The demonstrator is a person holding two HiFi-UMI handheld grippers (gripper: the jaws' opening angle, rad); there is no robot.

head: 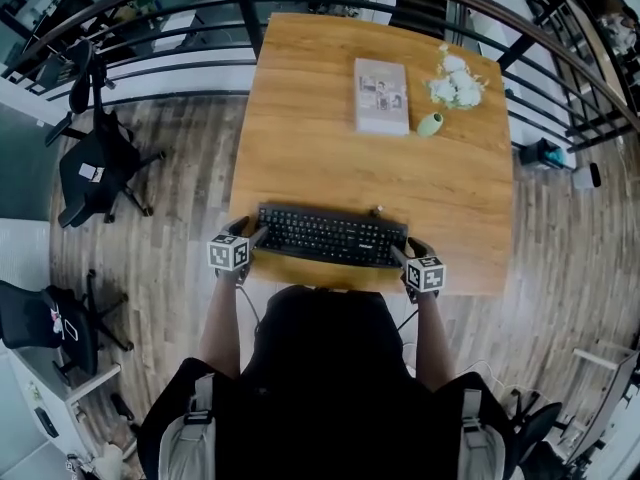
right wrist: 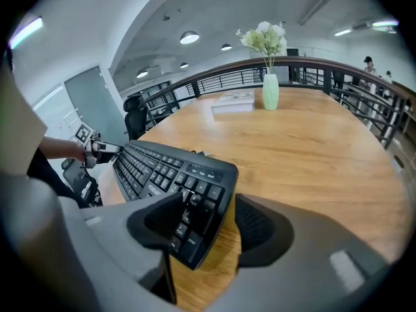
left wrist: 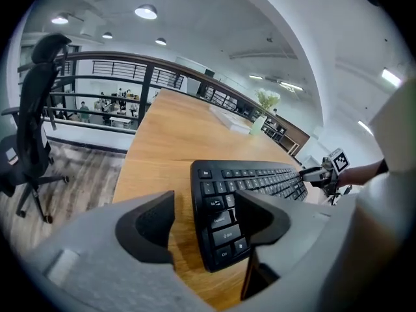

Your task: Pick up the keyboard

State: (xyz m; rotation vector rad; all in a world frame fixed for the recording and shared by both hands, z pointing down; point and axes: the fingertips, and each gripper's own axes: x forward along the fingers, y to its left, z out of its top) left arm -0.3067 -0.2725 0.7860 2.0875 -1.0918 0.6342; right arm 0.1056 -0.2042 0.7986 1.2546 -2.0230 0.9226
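Black top (head: pixel 320 368), grey shoulder straps (head: pixel 190 438); left claw (left wrist: pixel 203 216), right claw (right wrist: pixel 211 226) grey, black-padded

One jaw of the left gripper (left wrist: pixel 203 213) covers some keys at the keyboard's (left wrist: pixel 260 181) near end, lower centre of the left gripper view. In the head view, the book's (head: pixel 382 95) print is too small to read, and a chair (head: pixel 45 328) is cut off at the left edge.

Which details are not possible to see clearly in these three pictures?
- Book cover, head view: print too small to read.
- Keyboard underside, all views: hidden by the keyboard itself.
- Some of its left-end keys, left gripper view: covered by one jaw of the left gripper.
- Middle of the table near edge, head view: hidden behind the person.
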